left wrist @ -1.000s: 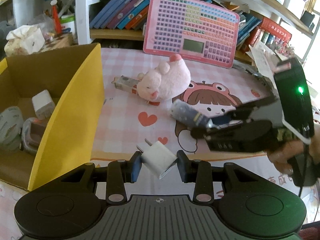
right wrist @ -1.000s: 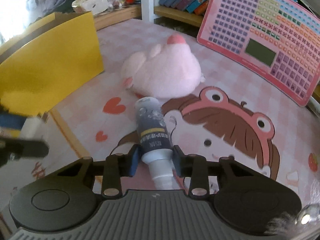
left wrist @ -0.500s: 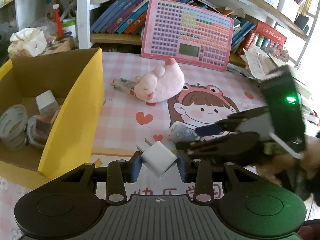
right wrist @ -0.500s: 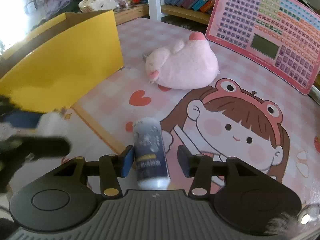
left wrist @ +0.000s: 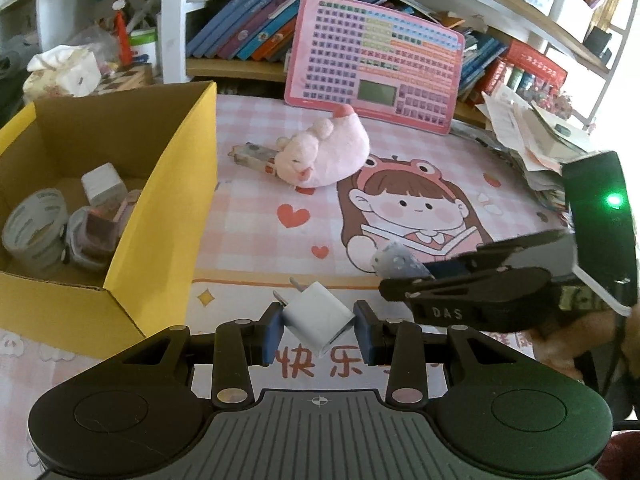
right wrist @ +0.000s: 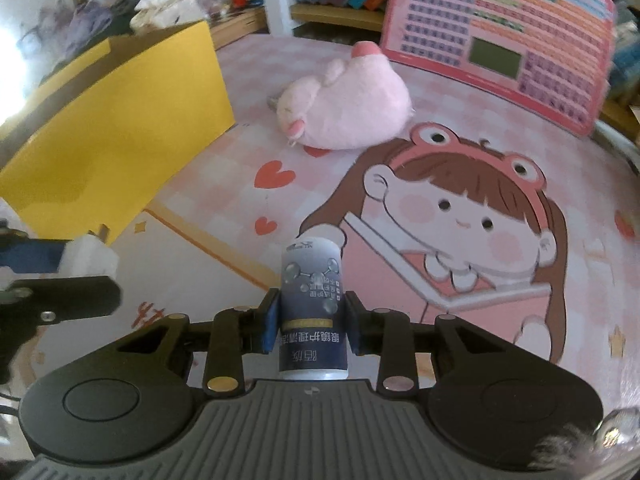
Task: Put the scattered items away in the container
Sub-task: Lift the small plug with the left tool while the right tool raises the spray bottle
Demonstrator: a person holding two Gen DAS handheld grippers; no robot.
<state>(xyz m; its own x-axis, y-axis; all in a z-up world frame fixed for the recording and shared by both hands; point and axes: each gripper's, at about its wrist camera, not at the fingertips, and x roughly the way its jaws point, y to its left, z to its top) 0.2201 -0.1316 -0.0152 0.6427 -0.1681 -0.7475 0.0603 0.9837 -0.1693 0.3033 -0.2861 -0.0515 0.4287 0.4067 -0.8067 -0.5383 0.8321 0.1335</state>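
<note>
A pink cartoon mat (left wrist: 256, 216) covers the table, and the yellow cardboard box (left wrist: 168, 216) stands open at its left edge. Inside the box lie a roll of tape (left wrist: 36, 228), a white cube (left wrist: 103, 184) and a clear lidded tub (left wrist: 96, 236). Against the bookshelf (left wrist: 240, 36) leans a pink keyboard toy (left wrist: 376, 64). On the mat, right of the box, a pink plush pig (left wrist: 324, 156) lies on its side with a small flat packet (left wrist: 256, 156) touching its head end.

The right gripper (right wrist: 311, 326) clamps a dark blue spray bottle (right wrist: 313, 308) across its lower body. The bottle's long axis runs along the fingers, its flat base pointing away from the camera towards the mat and its label upside down. The left gripper (left wrist: 319, 330) pinches a white plug adapter (left wrist: 318, 320) held cornerwise, its prongs aimed up and left towards the box. Both held things hang above the mat's near edge, the adapter close to the box's near corner.

A second ago the bottle sat deeper between the right fingers with its white neck towards the camera; half a second ago the pads stood apart beside it, and the jaws have just been closing onto it. More of the mat shows in both views than before, and the pig and keyboard toy appear farther off. The adapter sits in the left pads as it did earlier.
</note>
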